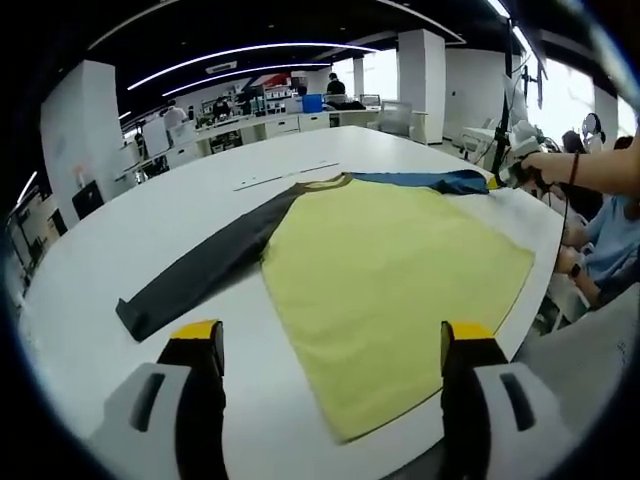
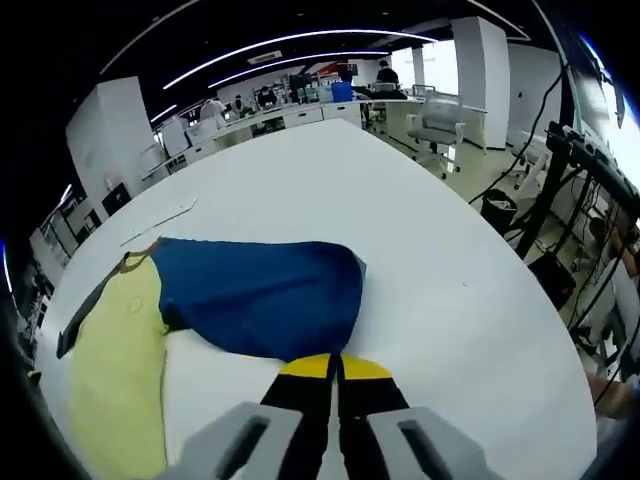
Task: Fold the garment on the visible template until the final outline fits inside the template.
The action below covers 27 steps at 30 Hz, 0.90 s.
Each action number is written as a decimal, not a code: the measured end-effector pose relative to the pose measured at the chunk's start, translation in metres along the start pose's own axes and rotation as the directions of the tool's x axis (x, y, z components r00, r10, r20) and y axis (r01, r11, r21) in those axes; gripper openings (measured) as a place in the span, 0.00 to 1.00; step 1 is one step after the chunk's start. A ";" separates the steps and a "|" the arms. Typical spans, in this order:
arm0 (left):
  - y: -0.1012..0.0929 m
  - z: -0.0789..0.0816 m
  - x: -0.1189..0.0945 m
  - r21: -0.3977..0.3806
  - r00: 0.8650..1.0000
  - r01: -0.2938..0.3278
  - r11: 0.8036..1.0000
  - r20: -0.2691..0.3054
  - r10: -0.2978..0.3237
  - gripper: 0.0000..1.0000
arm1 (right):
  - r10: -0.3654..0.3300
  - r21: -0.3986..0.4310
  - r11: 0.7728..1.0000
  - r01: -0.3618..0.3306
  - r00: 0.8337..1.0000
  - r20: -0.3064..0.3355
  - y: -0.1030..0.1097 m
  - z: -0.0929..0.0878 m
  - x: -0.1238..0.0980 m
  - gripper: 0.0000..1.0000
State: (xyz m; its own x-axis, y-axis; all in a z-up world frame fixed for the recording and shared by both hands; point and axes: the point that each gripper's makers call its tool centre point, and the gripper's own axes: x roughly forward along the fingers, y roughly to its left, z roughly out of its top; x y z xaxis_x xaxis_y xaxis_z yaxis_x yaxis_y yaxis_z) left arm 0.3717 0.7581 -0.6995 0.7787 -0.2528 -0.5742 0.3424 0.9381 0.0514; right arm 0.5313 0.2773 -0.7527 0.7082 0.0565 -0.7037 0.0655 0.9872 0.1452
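Left tool (image 1: 332, 345) held with jaws spread wide apart, yellow tips level. Right tool (image 2: 335, 368) pinched tight, tips touching. Seen from the left, right hand (image 1: 548, 165) gripping its handle, forearm stretched out.

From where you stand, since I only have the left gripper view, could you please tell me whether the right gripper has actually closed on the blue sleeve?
Observer: Yes. In the right gripper view the right gripper has its jaws shut together, pinching the near edge of the blue sleeve.
Operator: Is the sleeve bunched up there?
Observer: No, it lies spread out flat on the table.
Operator: Is anything close to that side of the table?
Observer: A dark bin stands on the floor just off the table's edge.
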 end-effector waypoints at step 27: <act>-0.001 0.000 0.001 0.017 1.000 0.005 1.000 -0.008 -0.005 0.86 | -0.206 -0.275 0.941 0.197 0.979 -0.004 -0.078 0.050 0.000 0.00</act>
State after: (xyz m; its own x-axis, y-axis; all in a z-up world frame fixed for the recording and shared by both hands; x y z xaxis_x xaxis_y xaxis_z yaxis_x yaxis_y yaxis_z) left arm 0.3725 0.7565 -0.7001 0.7726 -0.2559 -0.5810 0.3556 0.9326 0.0622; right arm 0.5608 0.1931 -0.7290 0.6768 -0.1474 -0.7213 0.0077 0.9811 -0.1933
